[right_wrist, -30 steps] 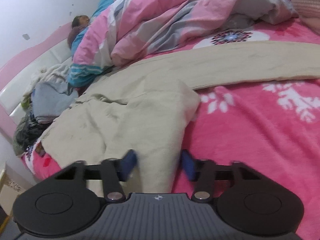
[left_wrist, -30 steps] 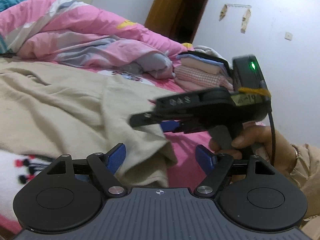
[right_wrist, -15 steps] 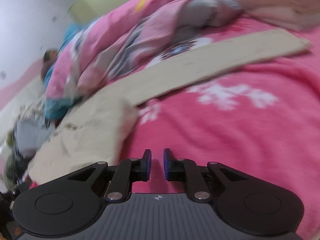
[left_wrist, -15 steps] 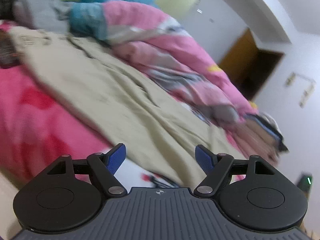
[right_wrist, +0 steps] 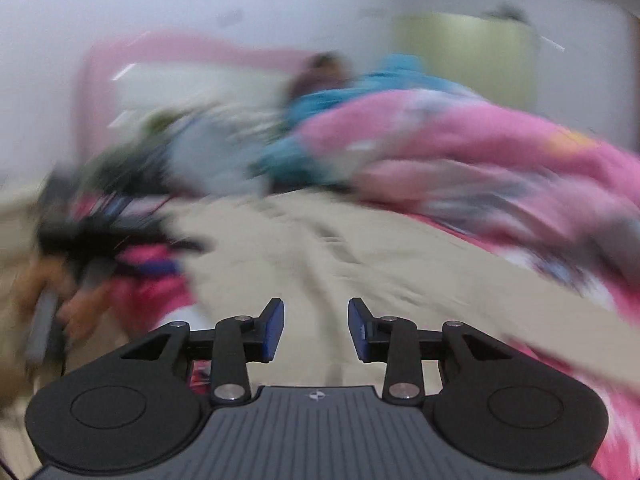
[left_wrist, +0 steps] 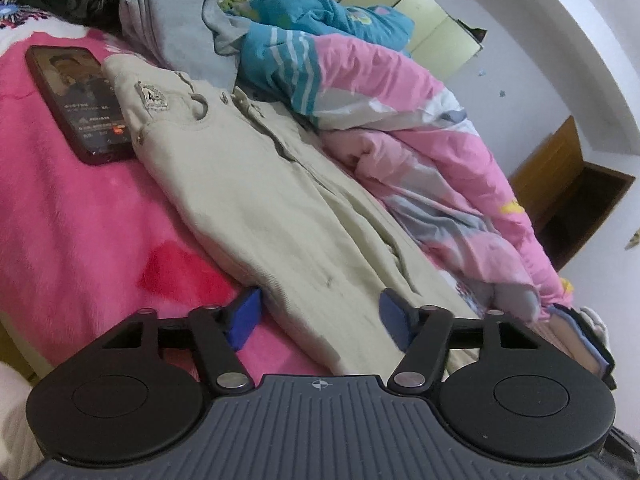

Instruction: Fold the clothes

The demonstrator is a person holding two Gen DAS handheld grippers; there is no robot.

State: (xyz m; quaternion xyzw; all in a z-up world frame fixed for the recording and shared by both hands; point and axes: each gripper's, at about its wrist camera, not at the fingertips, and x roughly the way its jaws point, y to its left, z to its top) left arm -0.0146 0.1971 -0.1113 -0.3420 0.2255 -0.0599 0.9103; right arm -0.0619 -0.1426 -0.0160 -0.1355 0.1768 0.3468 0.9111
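Two grippers frame one garment, and neither has hold of it. Your left gripper (left_wrist: 318, 314) stands spread wide, its blue pads either side of the near edge of the beige trousers (left_wrist: 256, 184), with cloth between them but no pinch on it; that straddle looks like the set-up for taking the folded edge. The trousers lie lengthwise on the pink blanket (left_wrist: 68, 216), waistband and label toward the phone (left_wrist: 78, 100), which touches or just overlaps that end, so mind it when the cloth moves. They seem doubled leg on leg, pressed against the heaped quilt (left_wrist: 400, 120), which leaves you only the near side to work from.

Your right gripper (right_wrist: 316, 330) is parted too, less widely, with nothing between its pads, above the beige cloth. That view is badly smeared, so where along the trousers it hangs you cannot tell. Whether this fold is complete or half made, the pictures do not settle.
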